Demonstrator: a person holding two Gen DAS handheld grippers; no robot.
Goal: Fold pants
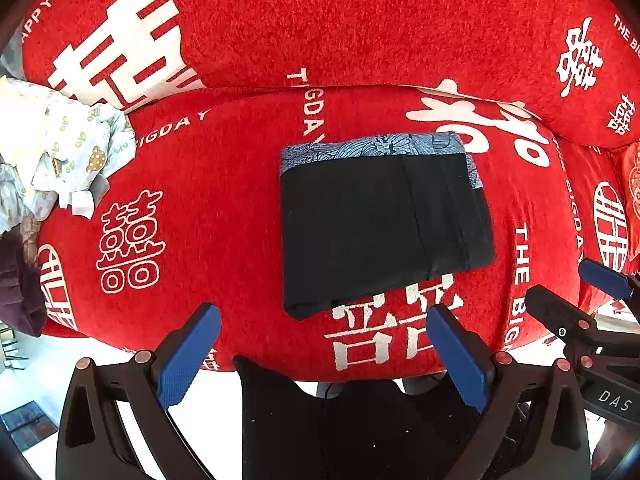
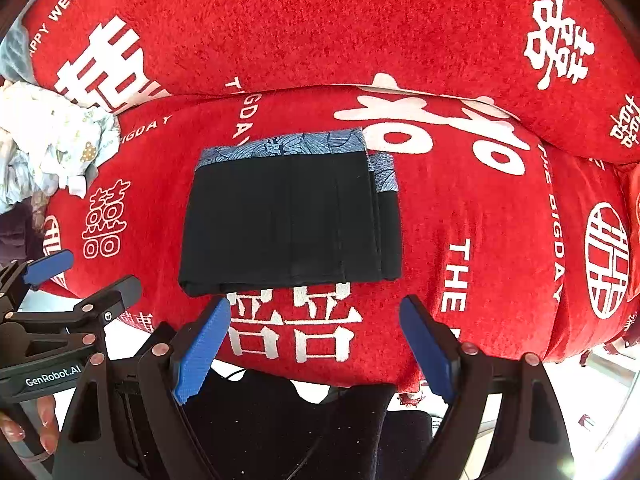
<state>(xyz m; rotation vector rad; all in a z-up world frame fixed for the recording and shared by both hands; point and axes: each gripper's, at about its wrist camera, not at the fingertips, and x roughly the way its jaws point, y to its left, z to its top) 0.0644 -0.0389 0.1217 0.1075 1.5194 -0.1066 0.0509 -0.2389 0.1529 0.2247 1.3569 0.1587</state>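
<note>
The black pants (image 1: 380,224) lie folded into a compact rectangle on the red seat cushion, with a blue patterned waistband along the far edge. They also show in the right wrist view (image 2: 288,220). My left gripper (image 1: 324,320) is open and empty, just in front of the pants' near edge. My right gripper (image 2: 316,316) is open and empty, also just short of the near edge. The right gripper shows at the right of the left wrist view (image 1: 576,284), and the left gripper at the left of the right wrist view (image 2: 84,272).
The red sofa (image 1: 224,208) has white characters and a back cushion (image 1: 360,24) behind the pants. A pile of pale printed clothes (image 1: 68,148) lies at the seat's left end. Dark fabric (image 1: 352,428) hangs below the seat's front edge.
</note>
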